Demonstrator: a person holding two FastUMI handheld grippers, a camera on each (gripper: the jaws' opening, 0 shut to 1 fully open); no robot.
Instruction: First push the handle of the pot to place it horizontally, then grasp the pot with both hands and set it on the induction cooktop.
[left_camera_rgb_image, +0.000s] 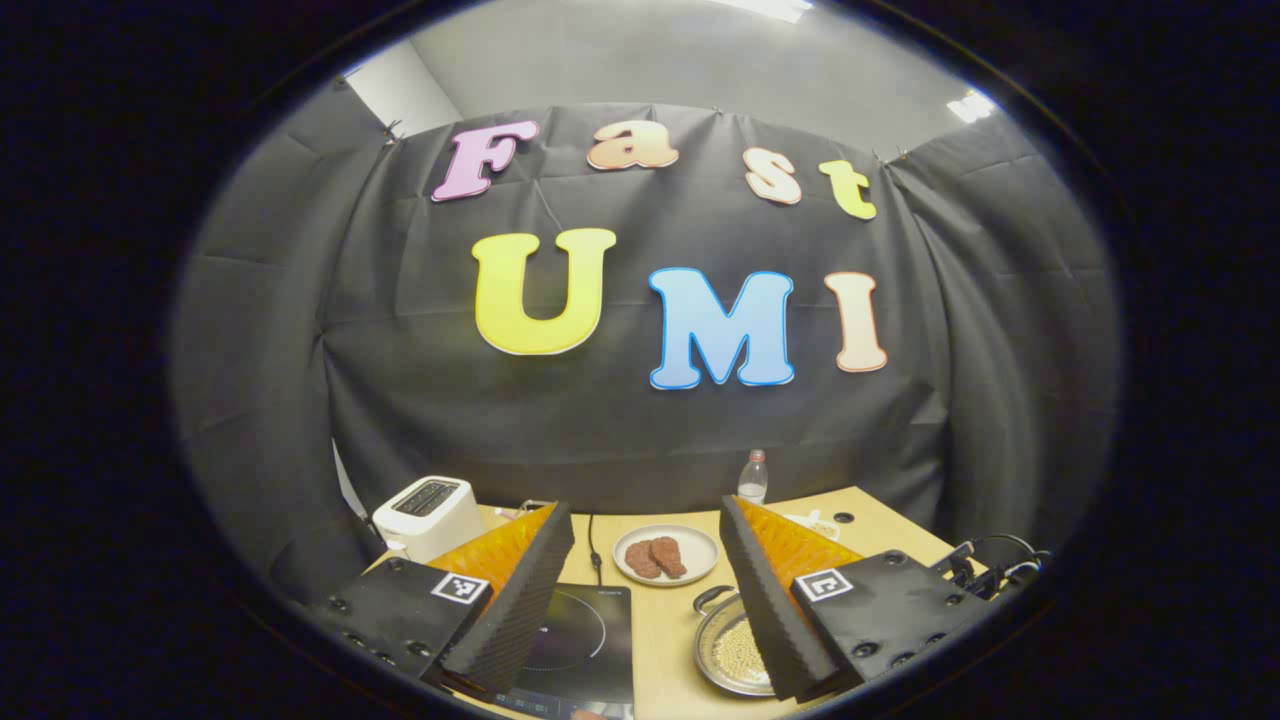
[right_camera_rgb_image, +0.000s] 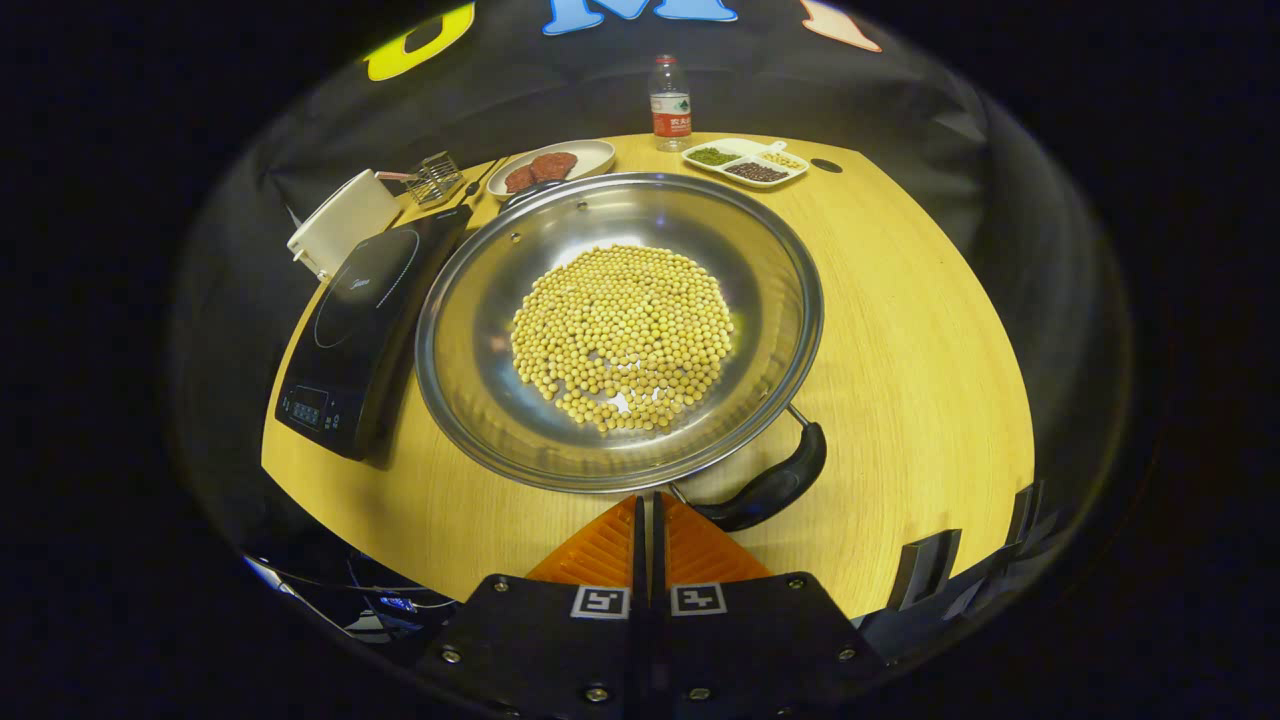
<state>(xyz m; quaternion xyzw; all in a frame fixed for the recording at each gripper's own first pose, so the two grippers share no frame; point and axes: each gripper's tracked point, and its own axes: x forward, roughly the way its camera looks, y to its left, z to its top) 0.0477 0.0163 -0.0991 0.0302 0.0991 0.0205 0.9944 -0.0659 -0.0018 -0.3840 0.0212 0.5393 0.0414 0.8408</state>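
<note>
Nearest to us, in the right gripper view, the right gripper (right_camera_rgb_image: 648, 520) had its fingers pressed together with nothing between them, their tips just short of the pot's (right_camera_rgb_image: 620, 330) near rim and just left of its black handle (right_camera_rgb_image: 770, 488). The handle lay at the rim's near right, curving off at a slant, so we judged the first step, pushing it horizontal, as not yet finished, though the fisheye bend made the exact angle hard to read. The pot, holding a heap of soybeans (right_camera_rgb_image: 622, 335), sat on the counter (right_camera_rgb_image: 920, 330) beside the induction cooktop (right_camera_rgb_image: 365, 320), its rim apparently overlapping the cooktop's edge, so the two-handed lift and placement were still ahead. In the left gripper view, the left gripper (left_camera_rgb_image: 648, 560) hung higher with its fingers spread wide and empty, the cooktop and part of the pot showing below between them. Farther back stood a white toaster (right_camera_rgb_image: 340, 222), a plate of meat (right_camera_rgb_image: 548, 162), a divided dish of grains (right_camera_rgb_image: 746, 162) and, farthest, a water bottle (right_camera_rgb_image: 670, 104) against the booth wall.
</note>
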